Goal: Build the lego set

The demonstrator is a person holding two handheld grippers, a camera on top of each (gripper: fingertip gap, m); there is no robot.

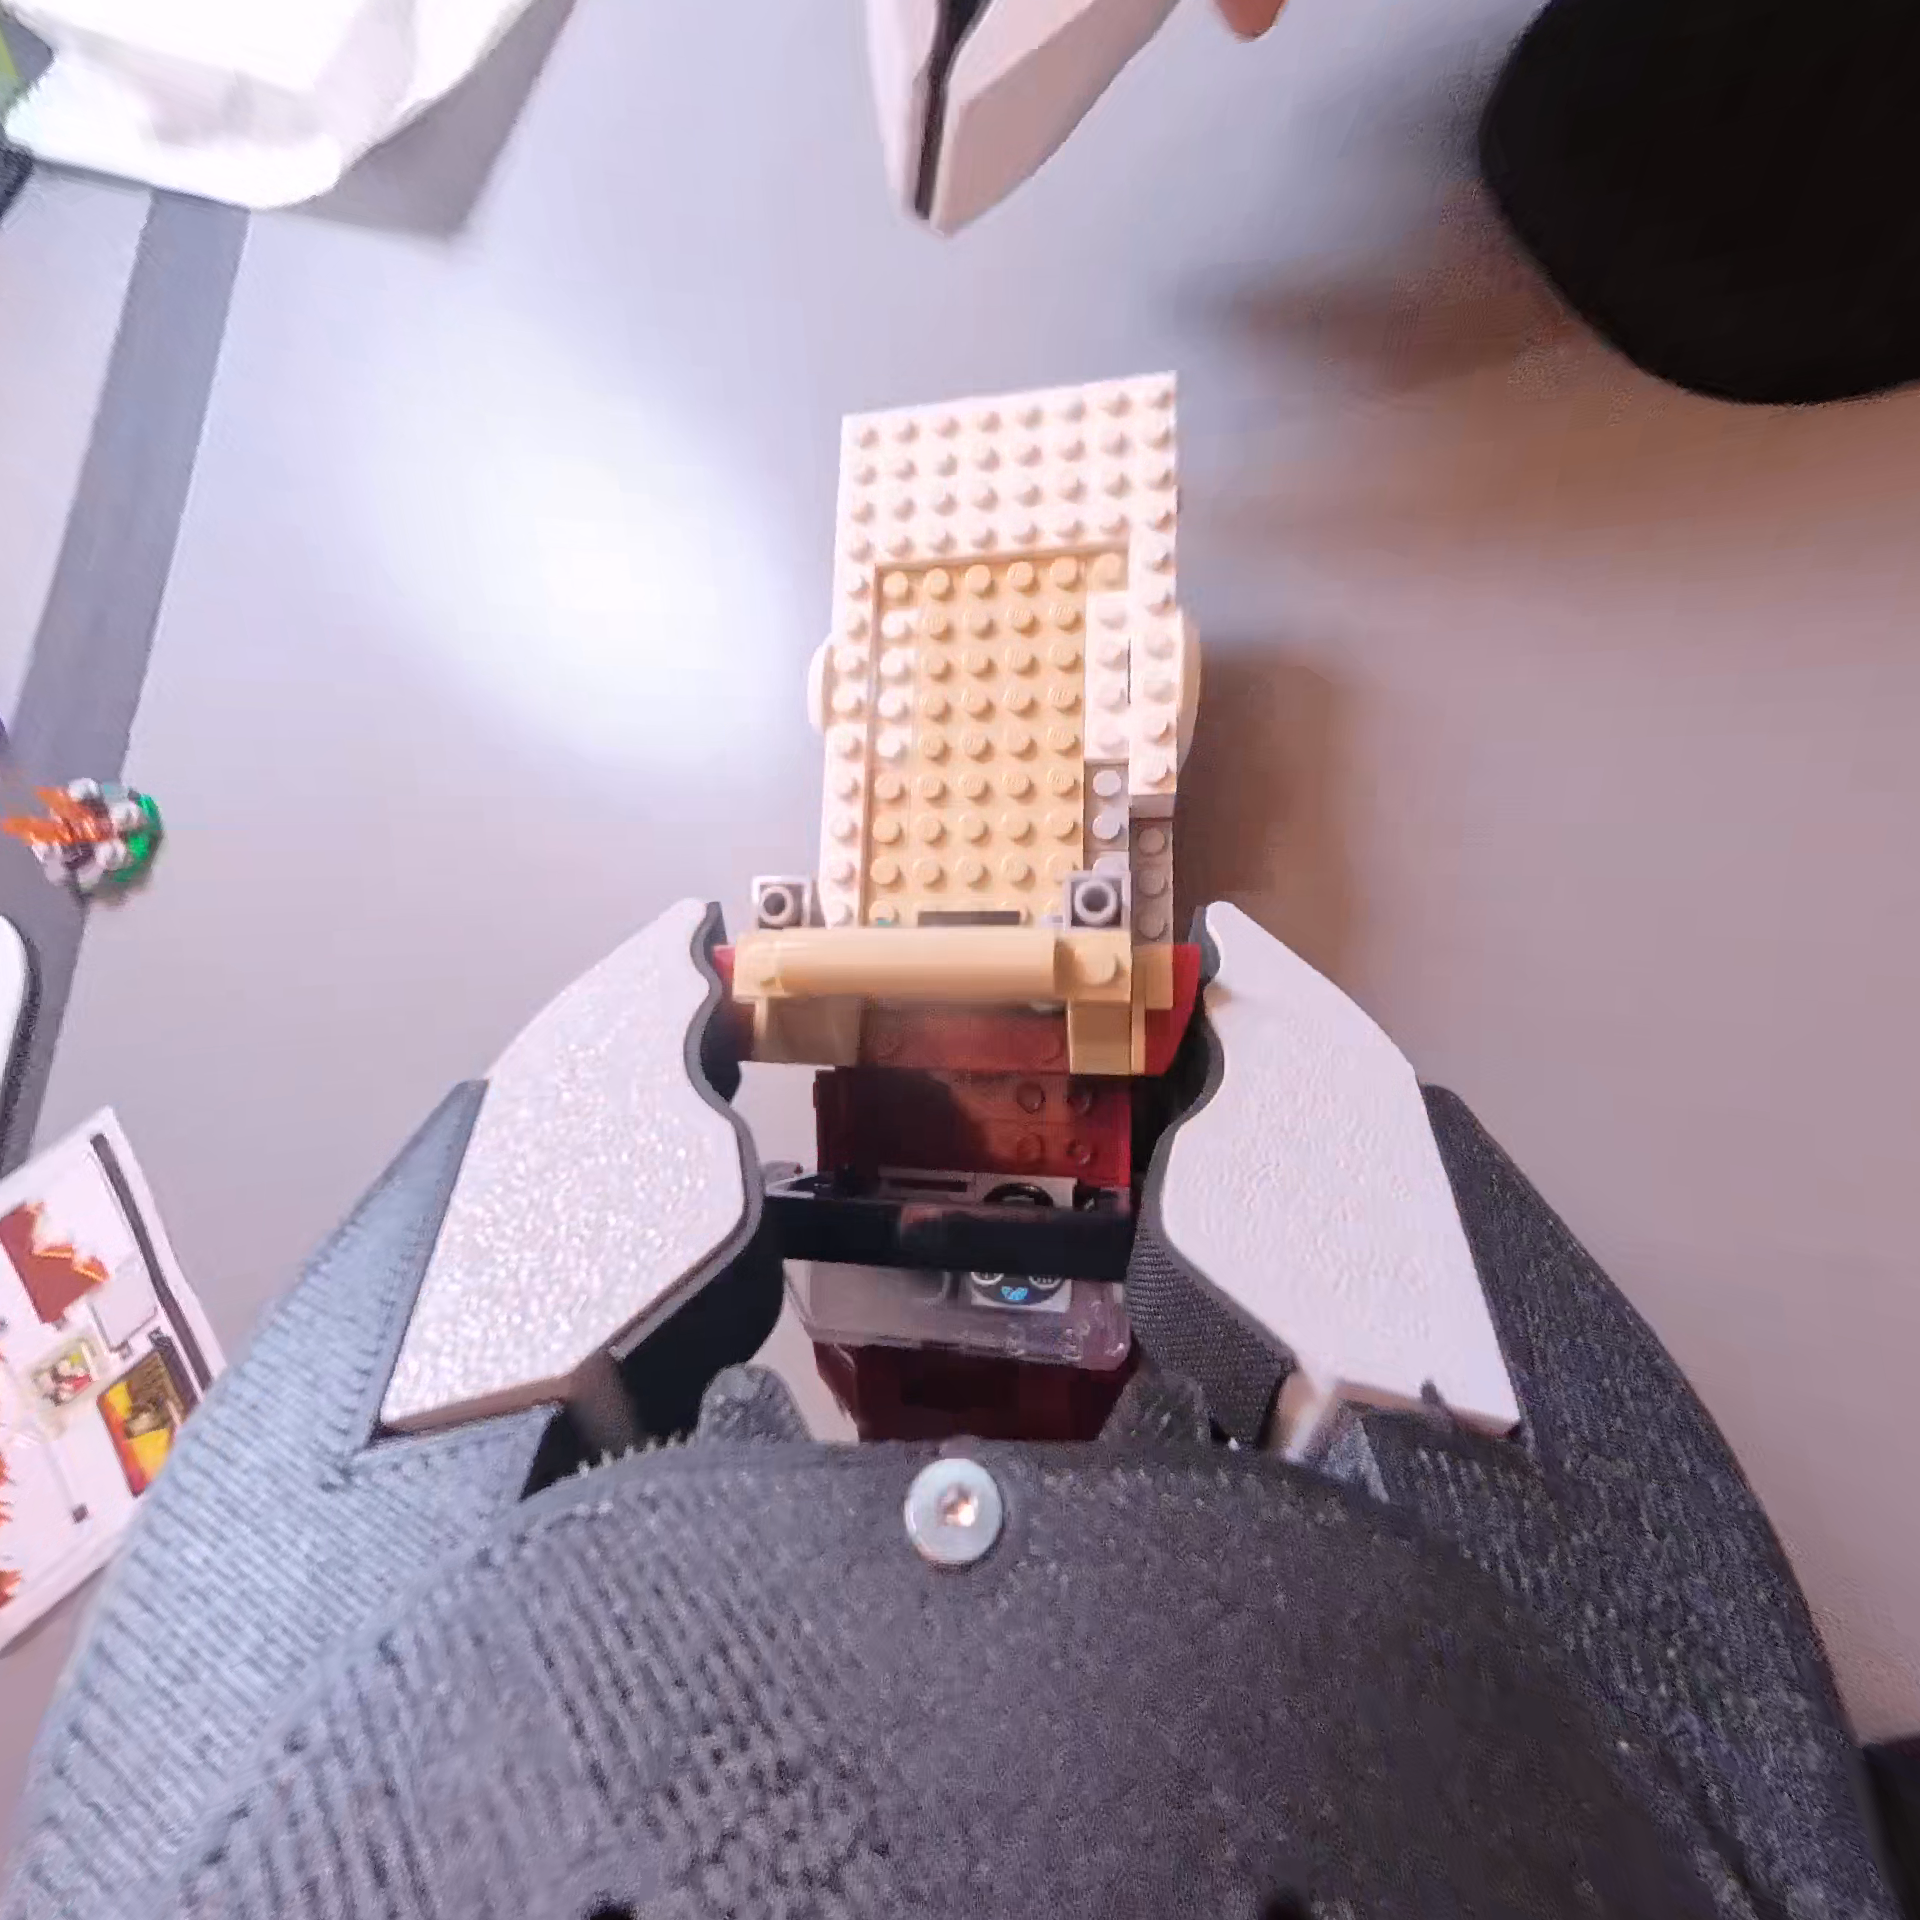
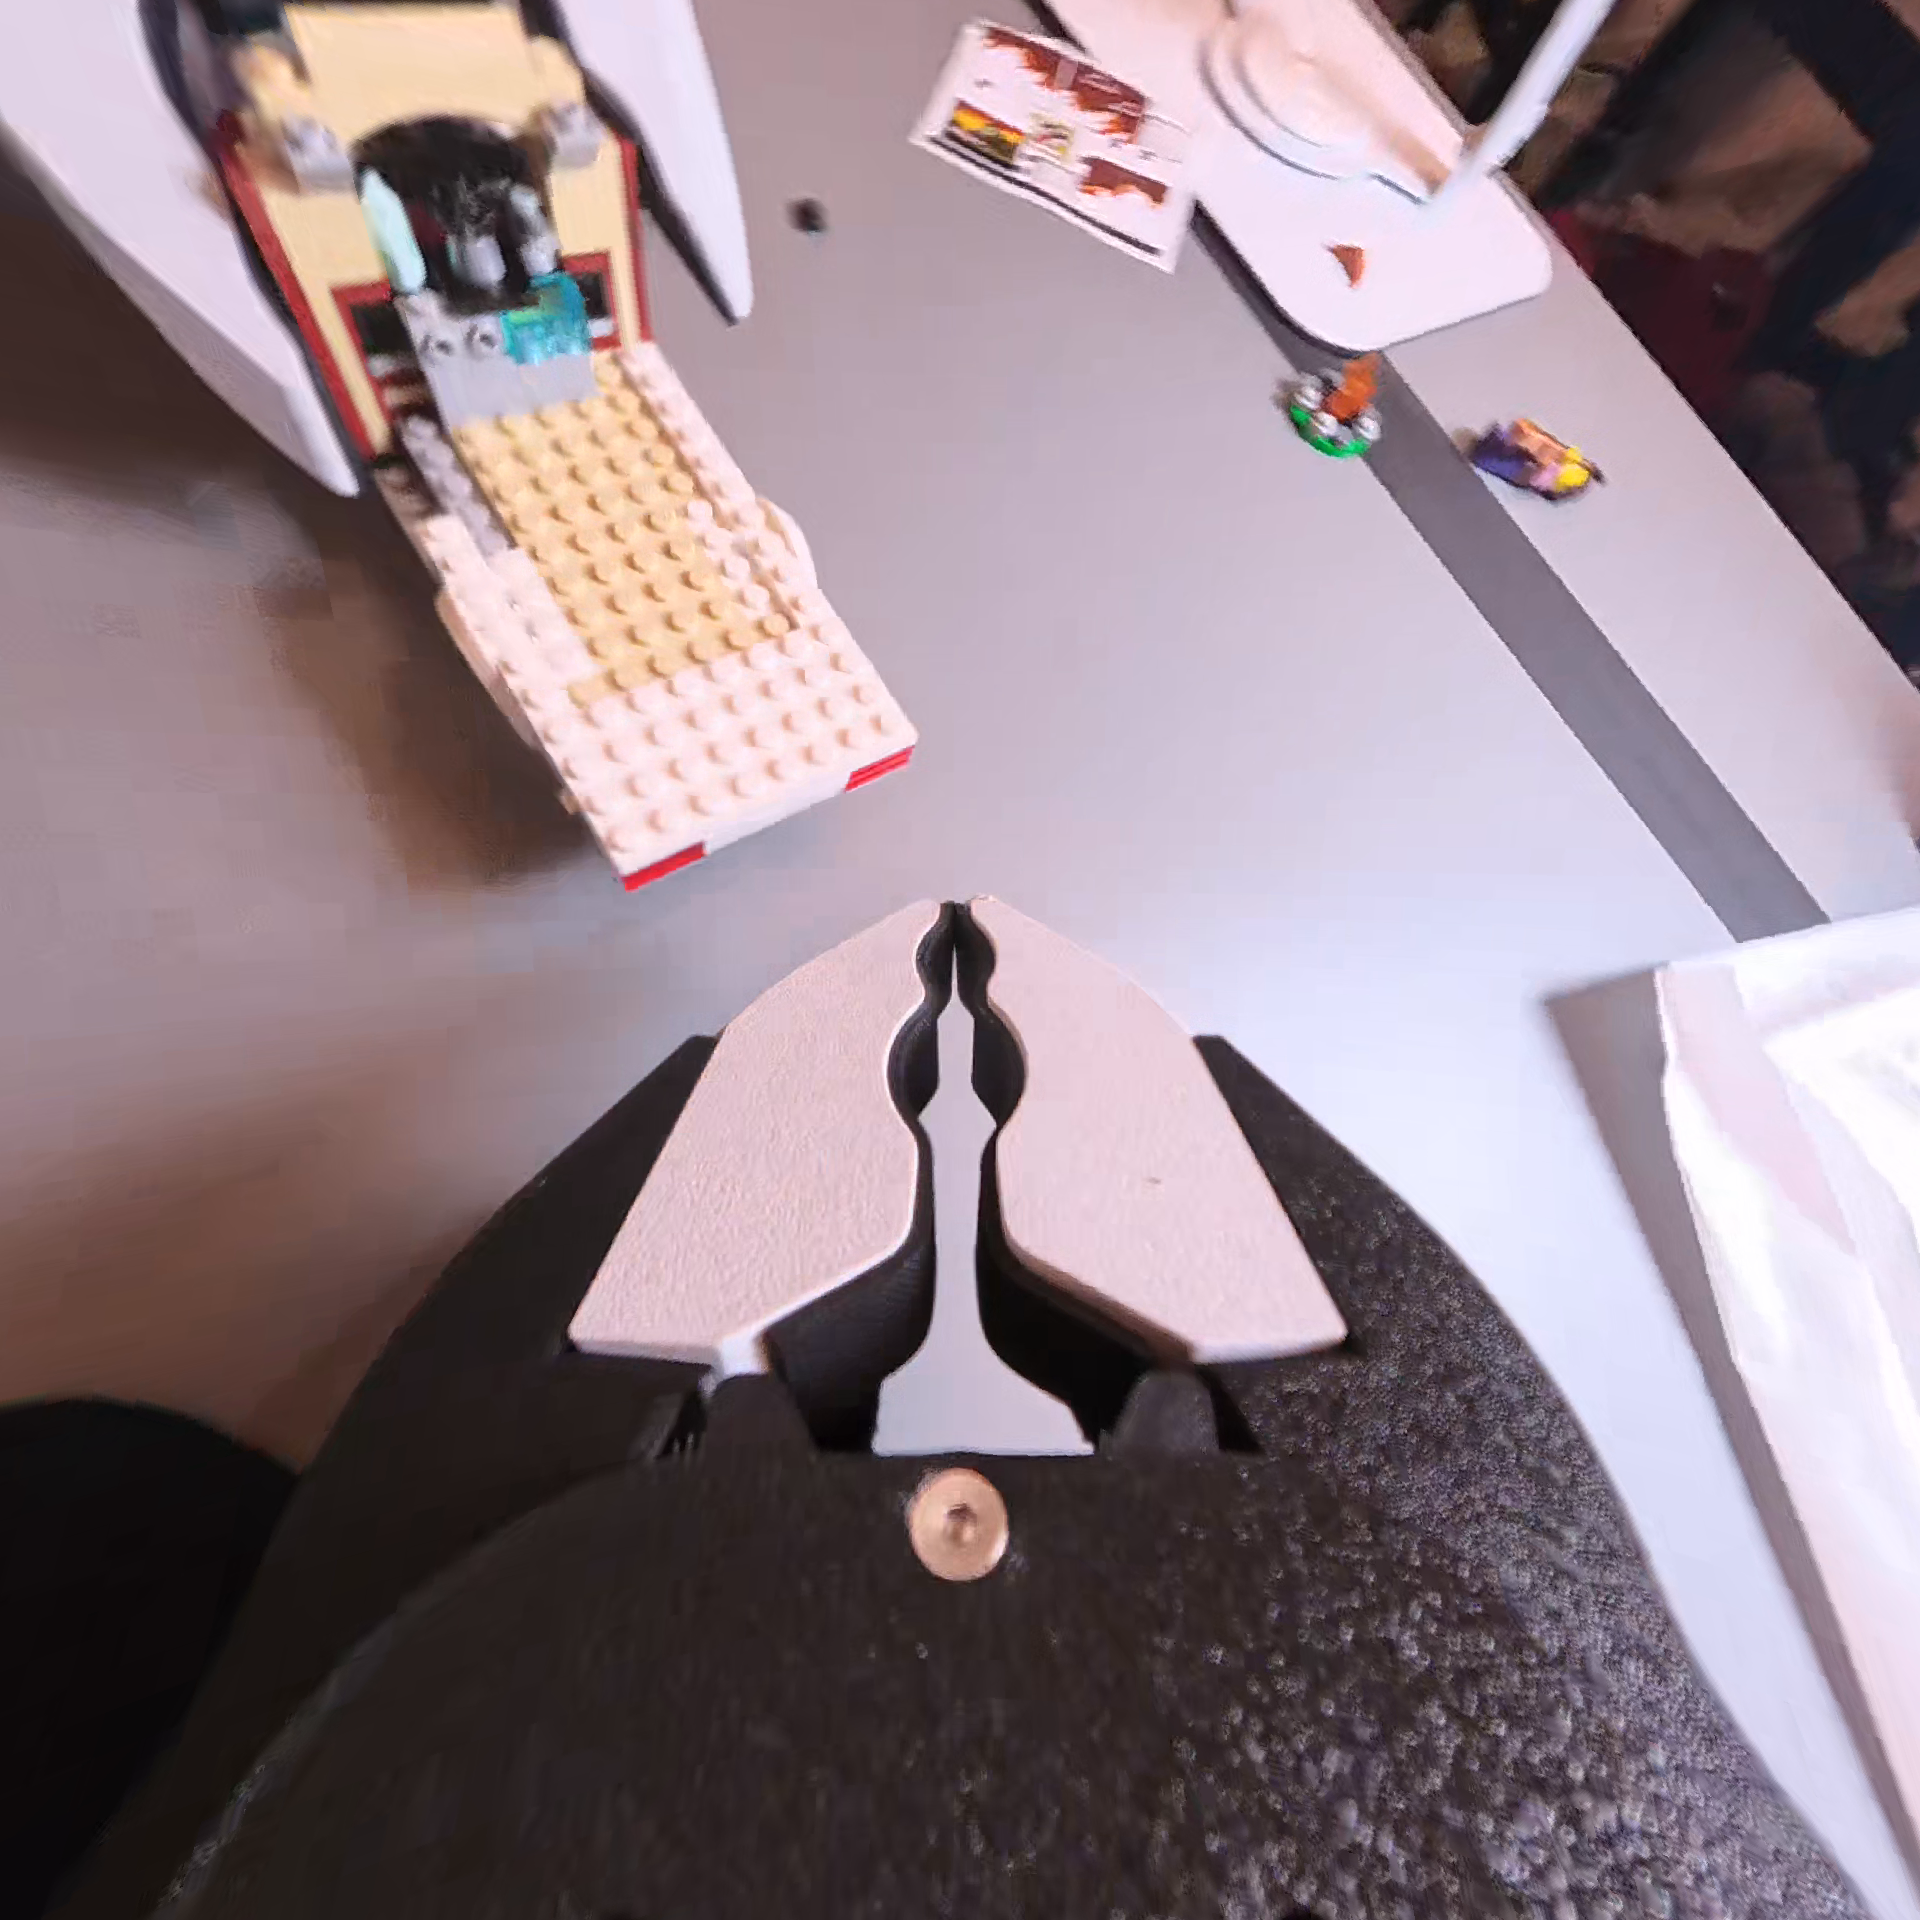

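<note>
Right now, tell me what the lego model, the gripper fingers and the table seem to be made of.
Lego model: hard moulded plastic, glossy studs in white, tan and dark red. Left gripper fingers: apparently 3D-printed plastic, matte white with a pebbled grain, on a black layered body. Table: smooth grey surface, perhaps laminate; soft sheen from the light.

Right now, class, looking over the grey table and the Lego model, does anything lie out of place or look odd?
Little stands out. One tiny dark piece lies alone on the table, between the Lego model and the instruction sheet; a stray reddish-brown piece sits on the white lamp base. The model looks intact in the left gripper.
</note>
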